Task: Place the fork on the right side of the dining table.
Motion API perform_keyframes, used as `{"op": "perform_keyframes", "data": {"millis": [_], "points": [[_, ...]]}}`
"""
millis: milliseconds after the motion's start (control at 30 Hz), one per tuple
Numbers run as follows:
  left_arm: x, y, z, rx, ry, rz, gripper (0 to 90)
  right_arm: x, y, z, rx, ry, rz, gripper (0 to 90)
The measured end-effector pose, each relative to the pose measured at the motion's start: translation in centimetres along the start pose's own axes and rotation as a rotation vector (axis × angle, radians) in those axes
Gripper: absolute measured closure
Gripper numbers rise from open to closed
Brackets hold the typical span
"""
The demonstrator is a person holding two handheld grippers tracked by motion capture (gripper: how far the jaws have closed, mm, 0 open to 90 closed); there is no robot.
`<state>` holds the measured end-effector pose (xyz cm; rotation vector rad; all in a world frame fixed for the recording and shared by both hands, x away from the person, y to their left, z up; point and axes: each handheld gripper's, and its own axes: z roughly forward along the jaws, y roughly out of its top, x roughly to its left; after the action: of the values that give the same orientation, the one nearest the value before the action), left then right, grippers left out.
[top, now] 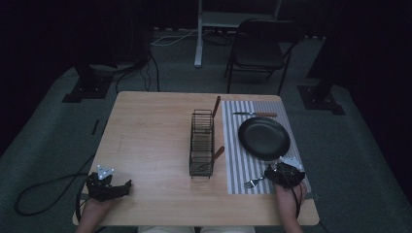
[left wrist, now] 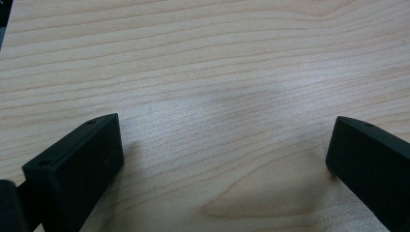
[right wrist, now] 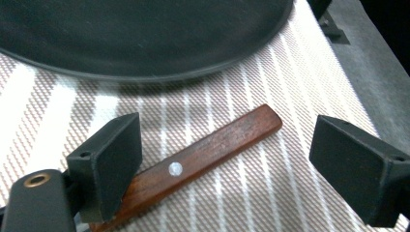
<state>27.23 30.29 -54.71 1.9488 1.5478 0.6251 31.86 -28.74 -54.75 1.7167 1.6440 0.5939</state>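
**Black jaws spread over a wooden-handled fork**

Black right gripper (right wrist: 225, 159), held by the person's right hand (top: 287, 201) at the near right corner of the table (top: 150, 126): jaws wide apart, gripping nothing. Between them, lying flat on the striped placemat (top: 238, 170), is the reddish-brown wooden handle of a fork (right wrist: 203, 157), one metal rivet showing; the left jaw stands just over the handle's near part, the right jaw well clear of it. In the high view the fork's (top: 252, 182) tines point left, out from under the gripper (top: 284, 174).

Black plate (top: 264, 138): on the same placemat, just beyond the fork handle, its rim near the handle's far end.

Knife (top: 255, 114) with wooden handle: on the placemat's far edge, beyond the plate.

Wire cutlery rack (top: 201, 143): on bare wood just left of the placemat, with two wooden handles poking out at a slant.

Left gripper (top: 109, 187): at the near left corner, well apart from everything else, jaws wide apart over bare wood grain, holding nothing.

Folding chair (top: 260, 48): on the floor past the table.
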Motion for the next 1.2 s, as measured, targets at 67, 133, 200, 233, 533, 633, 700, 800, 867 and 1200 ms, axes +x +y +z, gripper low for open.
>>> {"op": "perform_keyframes", "data": {"millis": [67, 133, 200, 233, 533, 633, 700, 800, 867, 1200], "points": [[0.0, 0.0, 0.0, 0.000, 0.000, 0.000, 0.0, -0.4, -0.3, -0.4, 0.012, -0.018, 0.007, 11.4], [0.0, 0.0, 0.0, 0.000, 0.000, 0.000, 0.0, -0.8, -0.7, -0.9, 0.024, -0.020, 0.011, 11.4], [0.0, 0.0, 0.0, 0.000, 0.000, 0.000, 0.0, -1.1, -1.0, -1.5, 0.039, -0.024, 0.018, 11.4], [0.0, 0.0, 0.0, 0.000, 0.000, 0.001, 0.0, -1.3, -1.1, -1.9, 0.036, -0.007, 0.015, 11.4], [0.0, 0.0, 0.0, 0.000, 0.000, -0.002, 0.0, -1.9, -3.0, -6.0, -0.022, 0.215, -0.040, 11.4], [0.0, 0.0, 0.0, 0.000, 0.000, -0.002, 0.0, -1.0, -4.0, -5.8, 0.022, 0.248, -0.113, 11.5], [0.0, 0.0, 0.0, -0.001, 0.000, -0.002, 0.0, -0.1, -4.3, -5.3, 0.037, 0.268, -0.148, 11.4], [0.0, 0.0, 0.0, 0.001, 0.000, -0.001, 0.0, 0.7, -4.0, -4.8, 0.025, 0.295, -0.156, 12.5], [0.0, 0.0, 0.0, 0.000, 0.000, 0.000, 0.0, 1.3, -3.5, -4.4, 0.017, 0.304, -0.165, 12.5], [0.0, 0.0, 0.0, 0.000, -0.001, -0.001, 0.0, 4.0, -1.5, -2.3, 0.009, 0.300, -0.115, 12.4]]}}
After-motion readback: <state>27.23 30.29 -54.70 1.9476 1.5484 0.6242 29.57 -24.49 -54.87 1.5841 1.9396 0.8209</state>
